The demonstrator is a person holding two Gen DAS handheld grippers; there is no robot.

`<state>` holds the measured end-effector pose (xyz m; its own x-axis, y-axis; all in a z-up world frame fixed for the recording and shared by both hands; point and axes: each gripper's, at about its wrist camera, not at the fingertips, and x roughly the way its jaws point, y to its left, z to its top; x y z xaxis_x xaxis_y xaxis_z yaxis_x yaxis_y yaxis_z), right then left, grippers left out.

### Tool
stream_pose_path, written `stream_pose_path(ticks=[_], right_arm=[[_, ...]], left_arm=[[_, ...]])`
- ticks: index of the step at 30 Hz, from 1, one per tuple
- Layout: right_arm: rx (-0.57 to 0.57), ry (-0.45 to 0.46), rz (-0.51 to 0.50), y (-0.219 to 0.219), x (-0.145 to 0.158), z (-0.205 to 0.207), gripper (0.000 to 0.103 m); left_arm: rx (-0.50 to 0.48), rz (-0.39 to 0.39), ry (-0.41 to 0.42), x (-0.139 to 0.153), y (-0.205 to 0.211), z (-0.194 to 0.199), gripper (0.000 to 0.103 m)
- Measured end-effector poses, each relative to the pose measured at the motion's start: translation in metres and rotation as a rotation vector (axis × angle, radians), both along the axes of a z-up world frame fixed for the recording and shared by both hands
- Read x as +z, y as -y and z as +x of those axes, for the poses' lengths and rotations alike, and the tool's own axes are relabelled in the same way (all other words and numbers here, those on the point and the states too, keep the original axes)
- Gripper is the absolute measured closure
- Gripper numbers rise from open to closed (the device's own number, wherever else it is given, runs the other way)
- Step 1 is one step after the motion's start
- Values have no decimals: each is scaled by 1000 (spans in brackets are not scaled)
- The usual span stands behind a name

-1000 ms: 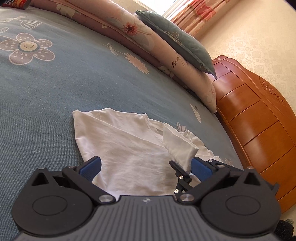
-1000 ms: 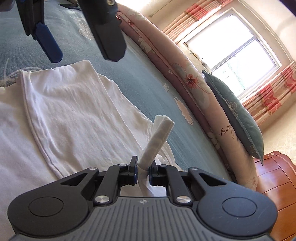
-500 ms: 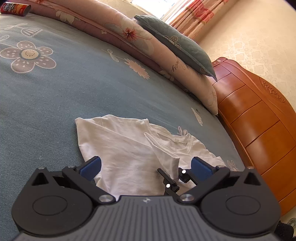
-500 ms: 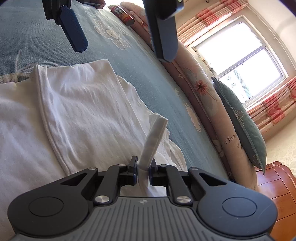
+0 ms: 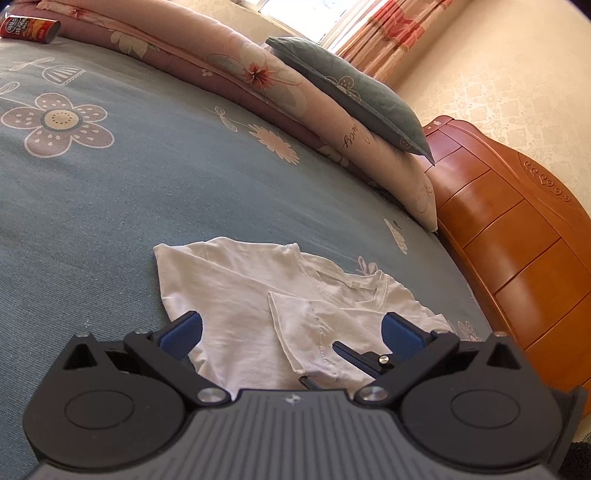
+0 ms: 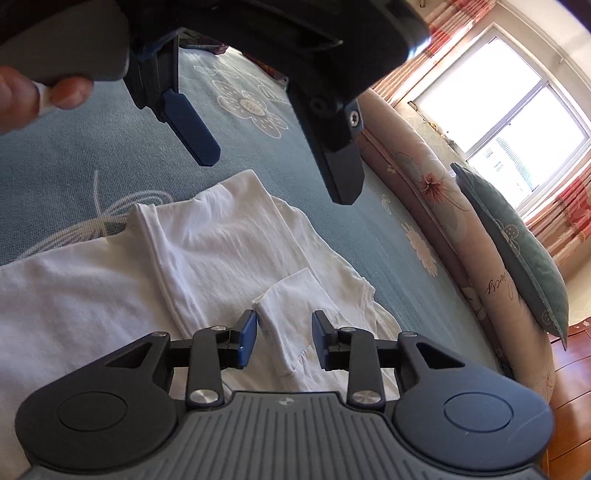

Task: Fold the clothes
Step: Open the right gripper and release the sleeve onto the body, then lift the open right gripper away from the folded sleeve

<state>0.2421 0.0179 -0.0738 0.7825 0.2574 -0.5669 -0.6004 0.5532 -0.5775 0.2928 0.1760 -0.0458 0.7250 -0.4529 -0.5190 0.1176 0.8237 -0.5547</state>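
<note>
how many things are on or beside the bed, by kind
white shirt: 1
red snack can: 1
pink floral quilt roll: 1
grey-green pillow: 1
wooden headboard: 1
gripper: 2, left gripper and right gripper, both open
total: 7

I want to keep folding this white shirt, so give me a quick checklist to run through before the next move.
1. Right hand-held gripper released: ok, jaws have just been opening, pads clear of the sleeve.
2. Sleeve laid onto the white shirt: ok, flat.
3. Left hand-held gripper free: ok, open and empty above the shirt.
4. Other sleeve folded in: ok, flap lies over the body.
5. Bed sheet beyond the shirt free for folding: ok.
6. Shirt hem: cannot tell, out of view.
</note>
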Motion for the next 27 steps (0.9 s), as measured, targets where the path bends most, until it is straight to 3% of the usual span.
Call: stream_pose_path(ticks=[5, 9, 12, 16, 19, 22, 24, 27], right_arm=[[-106, -20, 120, 33, 25, 13, 67], [-360, -100, 234, 79, 28, 61, 65], [-475, -152, 294, 101, 15, 81, 65], [-367, -201, 218, 77, -8, 60, 66], [-293, -194, 167, 62, -5, 43, 70], [-240, -175, 214, 55, 14, 37, 61], [-220, -150, 228, 47, 19, 39, 61], [-210, -191, 267, 31, 15, 52, 61]], left_arm=[[10, -8, 12, 3, -4, -2, 1], [16, -9, 5, 2, -4, -1, 1], [-6, 1, 7, 3, 1, -1, 1], [-31, 35, 3, 1, 9, 0, 1], [-35, 55, 3, 1, 11, 0, 1], [-30, 43, 4, 2, 9, 1, 1], [-25, 39, 8, 3, 8, 0, 1], [-16, 35, 9, 3, 5, 0, 1]])
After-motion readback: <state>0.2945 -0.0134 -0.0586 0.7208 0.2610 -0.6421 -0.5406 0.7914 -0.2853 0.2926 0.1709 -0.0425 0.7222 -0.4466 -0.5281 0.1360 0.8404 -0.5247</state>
